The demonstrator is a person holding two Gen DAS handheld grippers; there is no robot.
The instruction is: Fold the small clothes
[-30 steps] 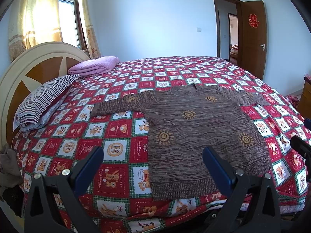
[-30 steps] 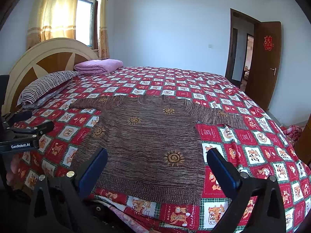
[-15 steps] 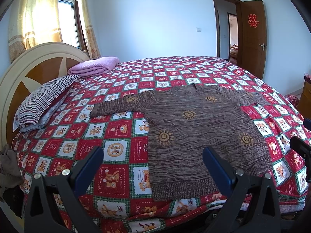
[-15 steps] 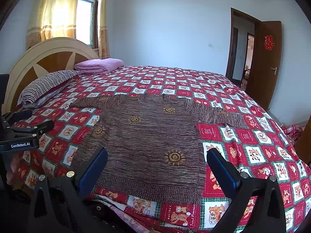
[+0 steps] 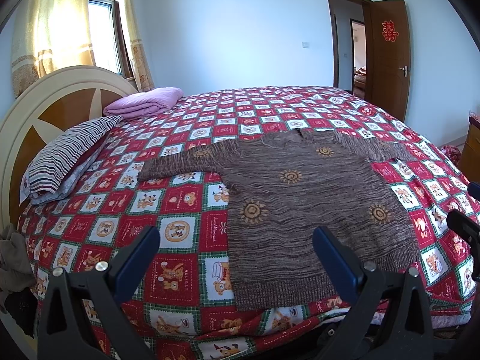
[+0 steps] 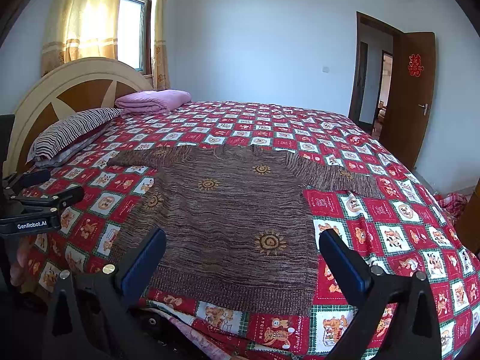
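A small brown knitted sweater [image 5: 303, 207] with orange sun motifs lies flat on the bed, sleeves spread to both sides, hem toward me. In the right wrist view the same sweater [image 6: 228, 219] fills the near middle of the bed. My left gripper [image 5: 235, 243] hovers open over the hem's left part, nothing between its blue pads. My right gripper [image 6: 241, 243] is open too, above the hem, holding nothing. The left gripper [image 6: 36, 201] also shows at the left edge of the right wrist view, and the right gripper's fingers [image 5: 465, 228] at the right edge of the left wrist view.
The bed [image 5: 186, 204] has a red checked cartoon quilt. A striped pillow [image 5: 63, 159] and a folded pink blanket [image 5: 147, 102] lie by the round headboard [image 5: 45, 105]. A brown door [image 5: 387, 60] stands open at the back right. Dark clothes [image 5: 12, 264] hang at the left.
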